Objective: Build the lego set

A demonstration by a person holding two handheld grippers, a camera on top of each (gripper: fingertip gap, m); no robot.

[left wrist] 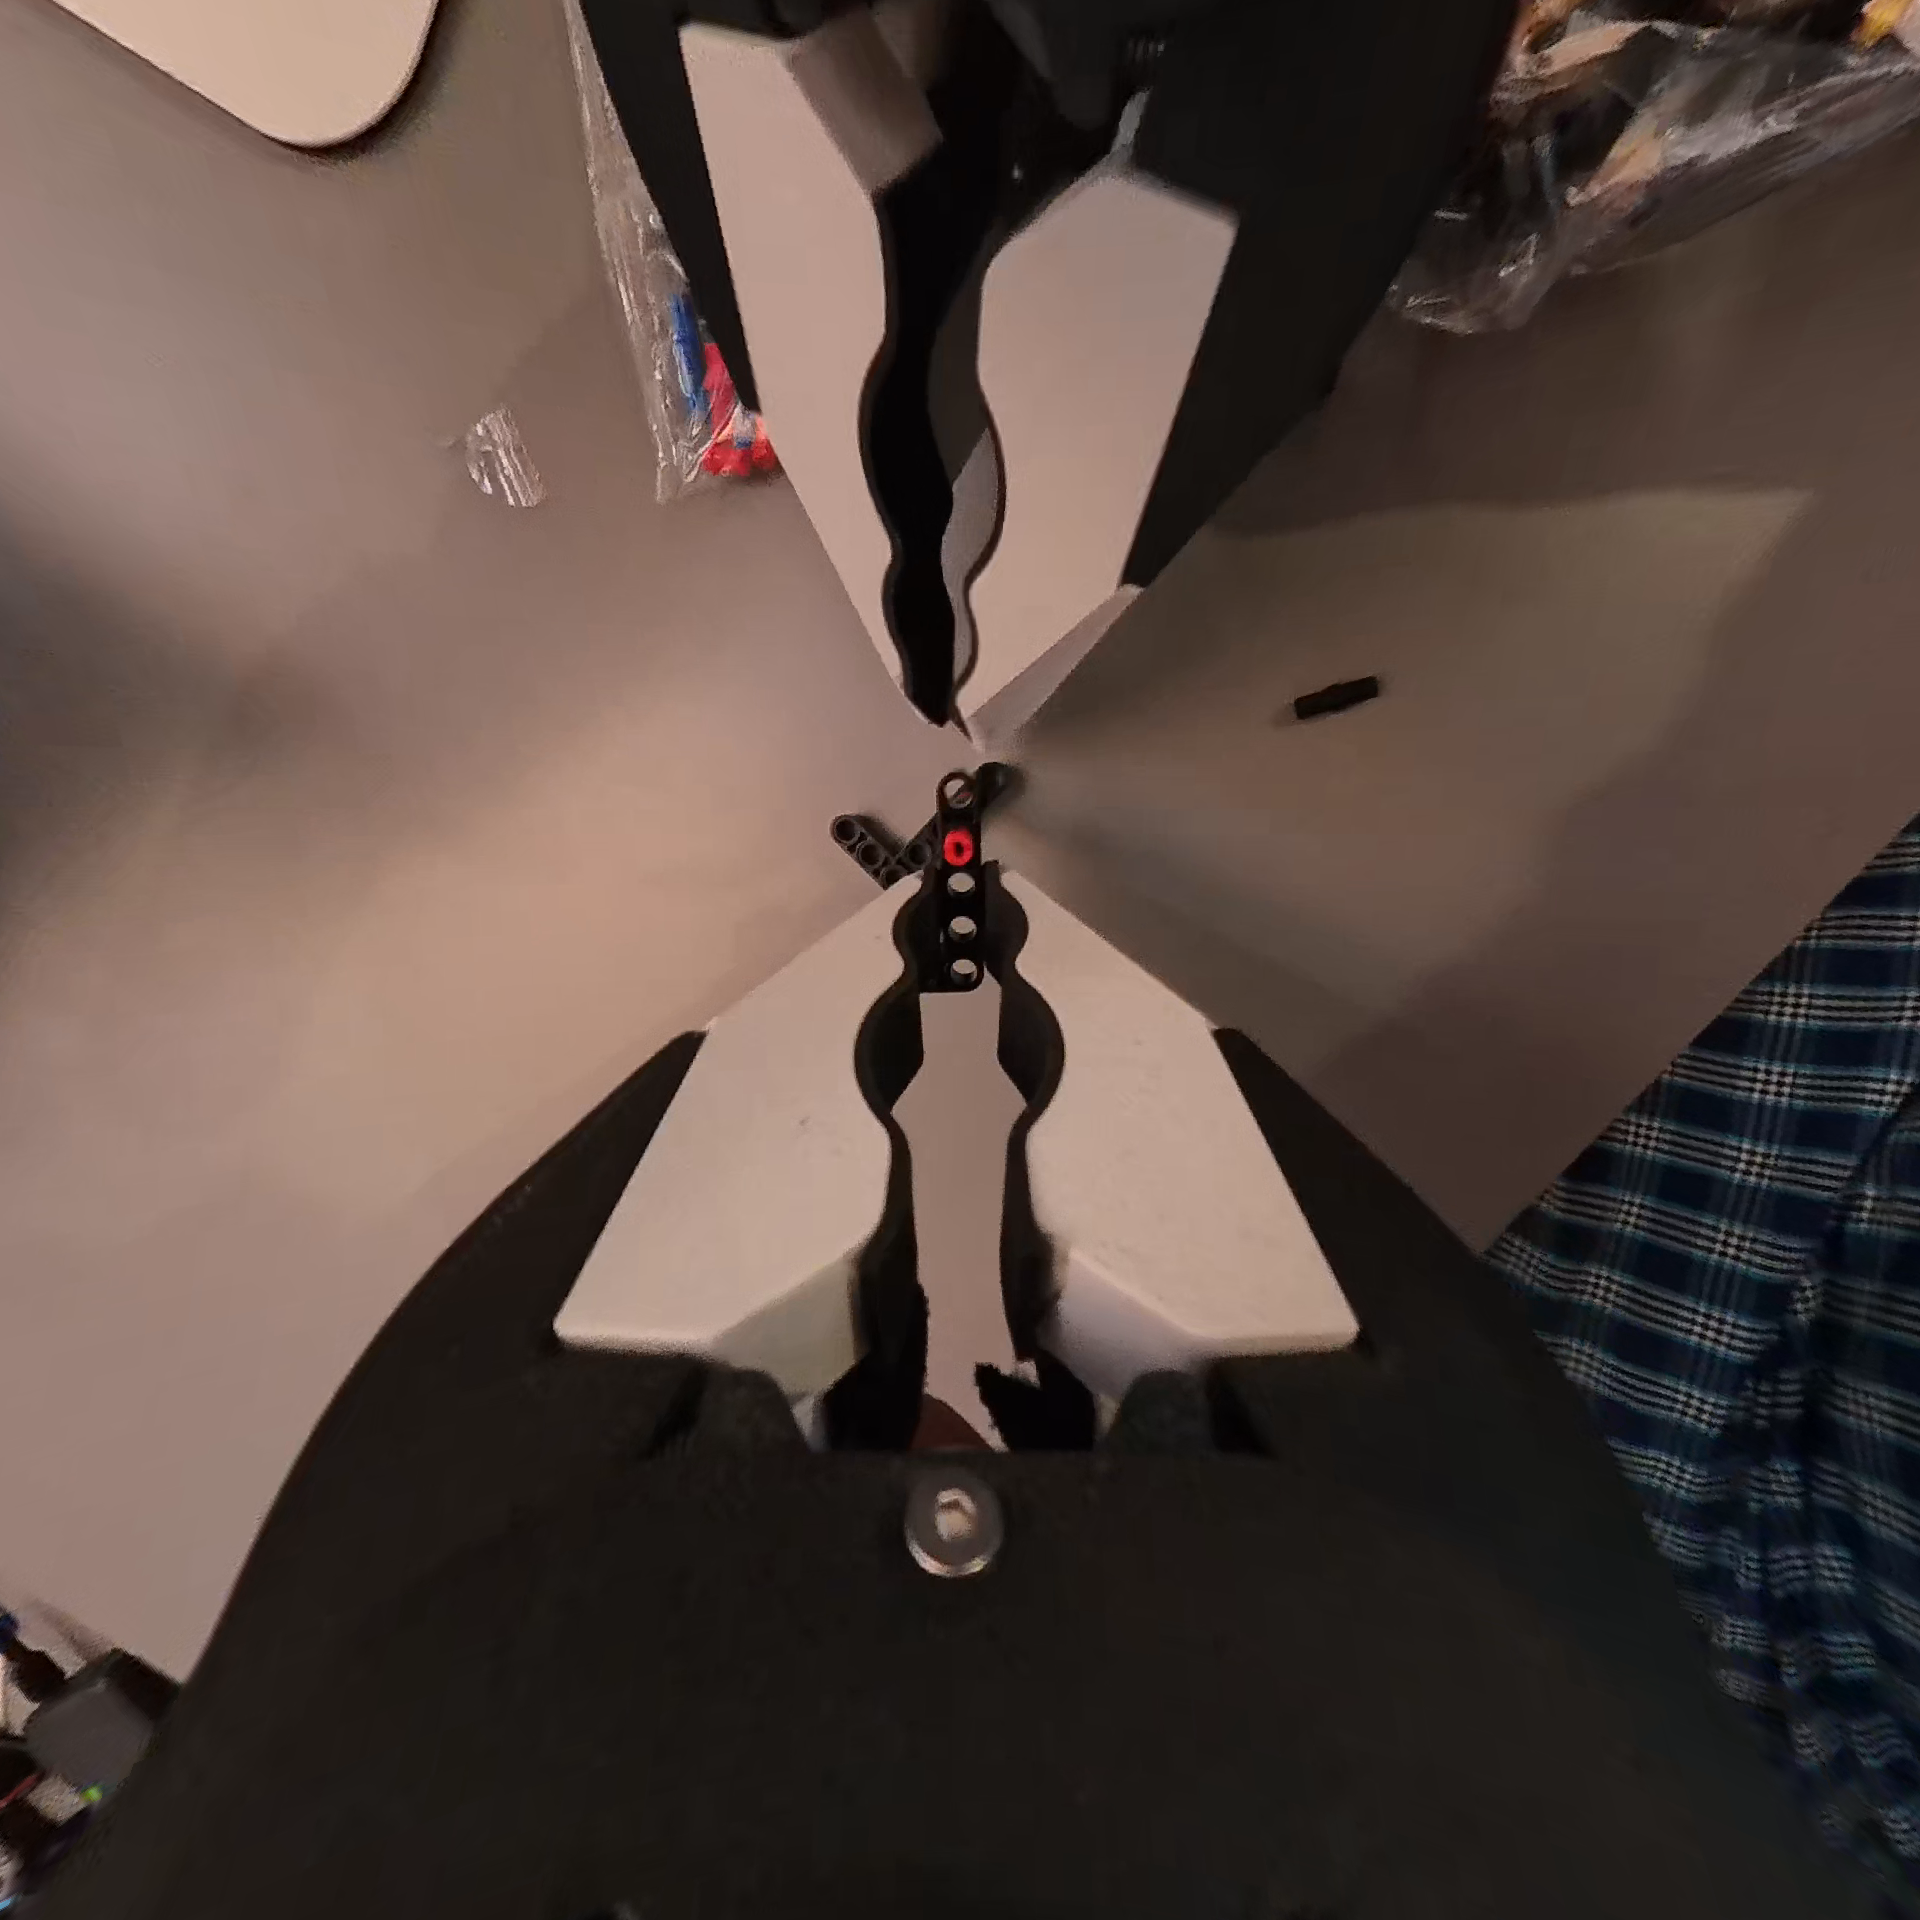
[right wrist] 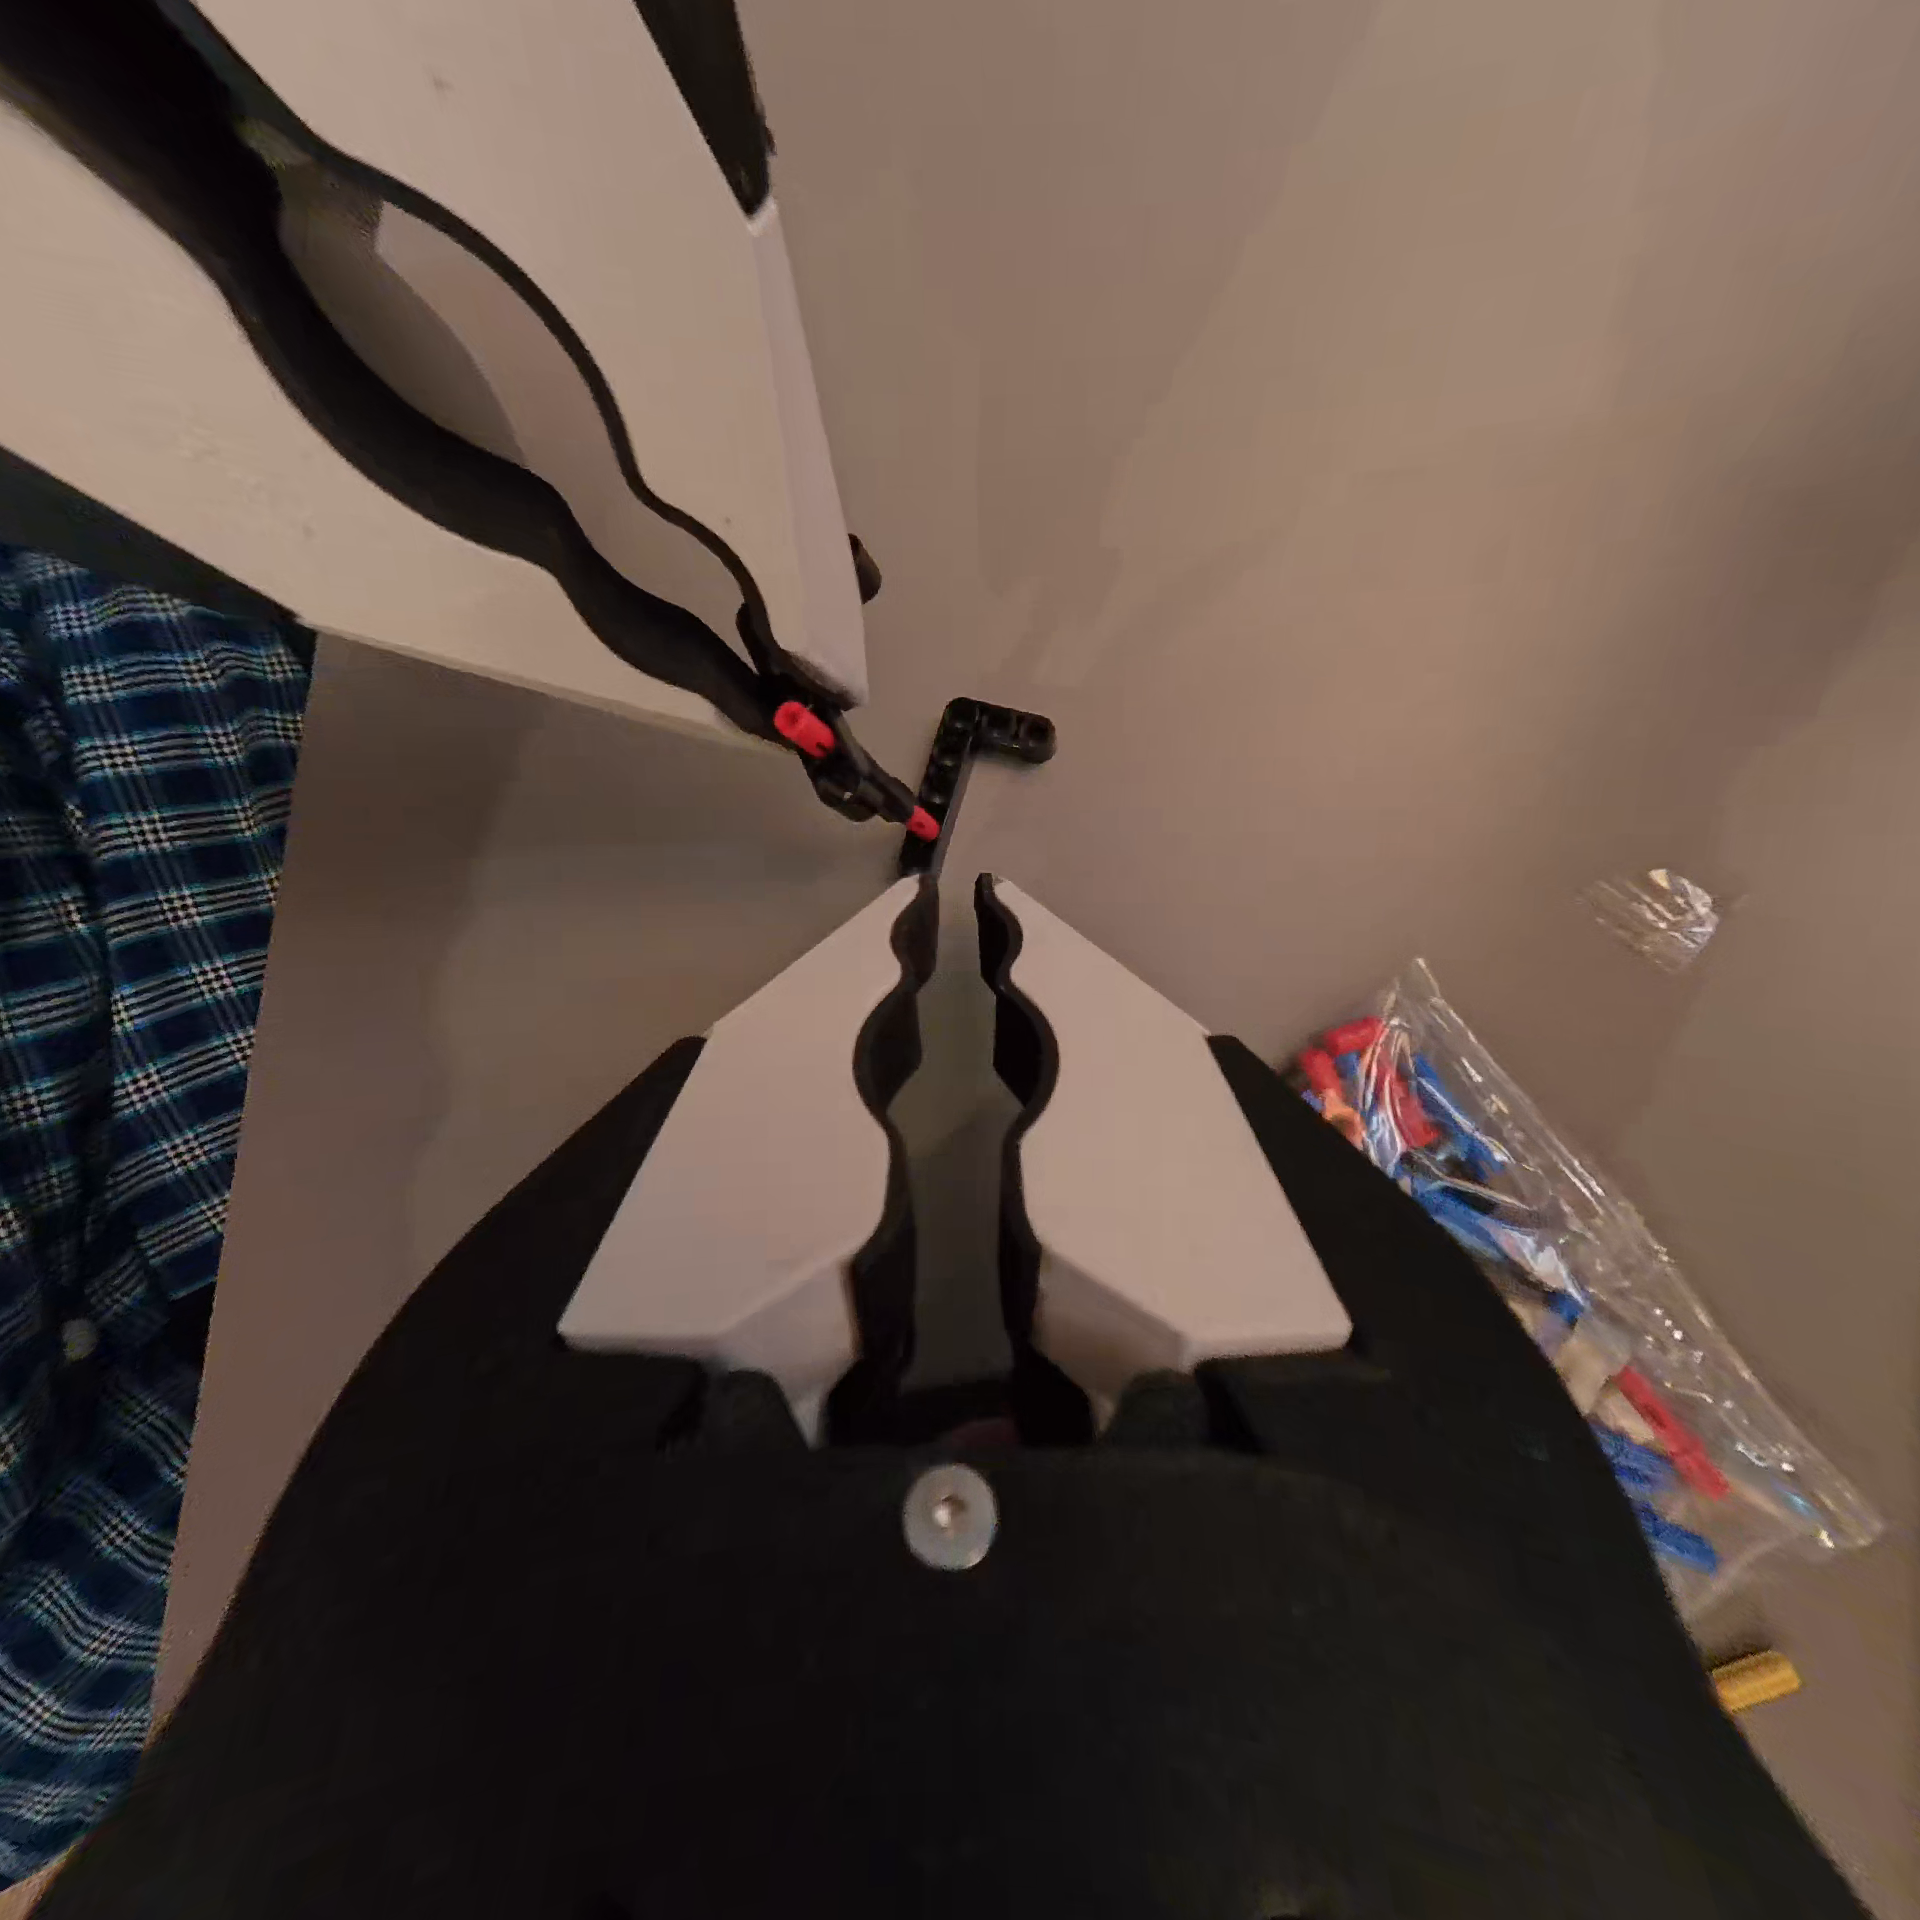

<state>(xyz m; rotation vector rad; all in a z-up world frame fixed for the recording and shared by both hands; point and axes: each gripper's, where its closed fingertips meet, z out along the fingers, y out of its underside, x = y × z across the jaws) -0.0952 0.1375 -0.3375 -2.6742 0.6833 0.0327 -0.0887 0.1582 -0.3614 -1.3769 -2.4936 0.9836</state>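
Right, black holed beam [left wrist: 960,894] with a red pin [left wrist: 957,848] in one hole sits clamped at the tips of the left gripper [left wrist: 958,914], held off the grey table [left wrist: 312,831]. Just past those tips lies a black L-shaped beam [right wrist: 971,764] on the table. Right gripper [right wrist: 956,883] comes in opposite, tip to tip; a narrow gap shows between its fingers, nothing in them. Left of the left gripper: a clear bag of blue and red parts [right wrist: 1538,1247]. To its right, a small black pin [left wrist: 1336,697] alone on the table, plaid sleeve [left wrist: 1766,1299] nearer.
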